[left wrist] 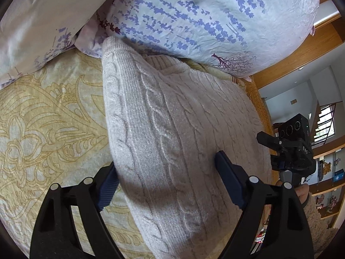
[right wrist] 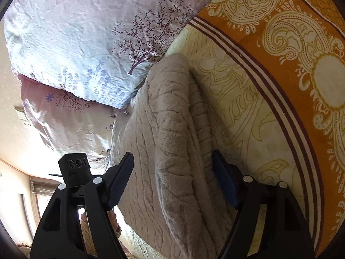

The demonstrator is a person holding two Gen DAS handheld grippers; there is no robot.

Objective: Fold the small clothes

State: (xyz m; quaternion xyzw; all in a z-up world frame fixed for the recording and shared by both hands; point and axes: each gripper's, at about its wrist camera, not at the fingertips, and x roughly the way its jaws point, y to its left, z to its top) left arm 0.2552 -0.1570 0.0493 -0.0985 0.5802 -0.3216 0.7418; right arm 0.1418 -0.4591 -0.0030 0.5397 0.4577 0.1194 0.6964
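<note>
The left gripper [left wrist: 166,178] stands with its jaws wide, the near folded edge of a cream cable-knit sweater [left wrist: 172,118] lying between the blue pads; neither pad is seen pressing on it. The right gripper [right wrist: 172,179] is likewise spread, straddling a raised fold of the same sweater [right wrist: 172,118], its right pad close beside the ribbed edge and the left pad clear of the cloth.

Judging from this, the step in hand is taking a fresh hold on the near edge for the next fold. To do it well, each gripper would want to settle low enough that both layers sit between the pads before closing, and the two should close at matching points along the edge, so the fold rises square and does not skew. The thick knit looks soft and springy; a shallow pinch may slip off the top layer only.

Beyond the fingertips the sweater runs away across the patterned bedspread [left wrist: 43,129], and its far end lies against the floral pillow [left wrist: 204,21]. Carrying the fold towards it could leave the cloth bunched against the pillow.
</note>
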